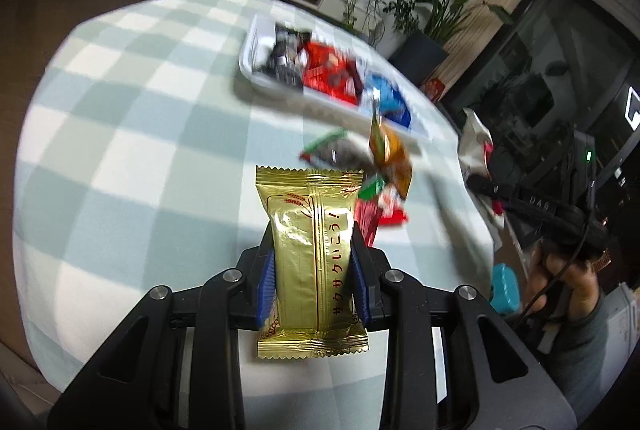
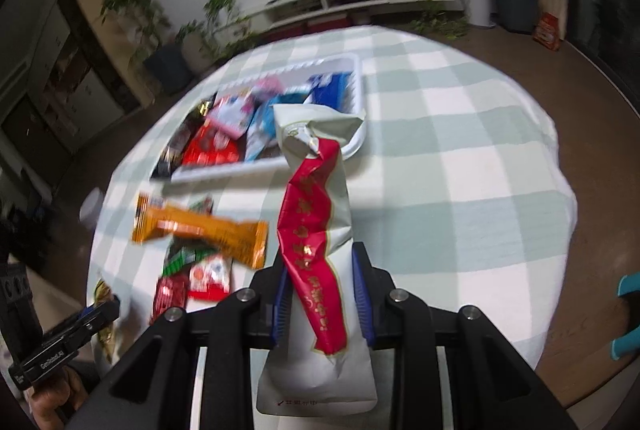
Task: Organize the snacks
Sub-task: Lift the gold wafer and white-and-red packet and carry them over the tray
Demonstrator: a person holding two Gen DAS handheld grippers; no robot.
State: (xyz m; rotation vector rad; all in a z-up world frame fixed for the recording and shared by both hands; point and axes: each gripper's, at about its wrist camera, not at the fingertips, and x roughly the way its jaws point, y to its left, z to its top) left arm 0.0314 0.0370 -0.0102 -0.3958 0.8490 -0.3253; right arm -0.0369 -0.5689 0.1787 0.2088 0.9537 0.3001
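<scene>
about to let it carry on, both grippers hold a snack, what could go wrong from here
1. The white tray already looks crowded, so either packet may land on its rim.
2. The right gripper pinches the long white packet near one end; it could swing or slip.
3. Loose snacks, like the orange packet, lie before the tray and could get knocked.

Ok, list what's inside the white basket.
The white basket holds a dark packet, a red one, a pink one and blue ones. The white-and-red packet, held in the right gripper, covers part of the basket; anything underneath stays hidden.
</scene>
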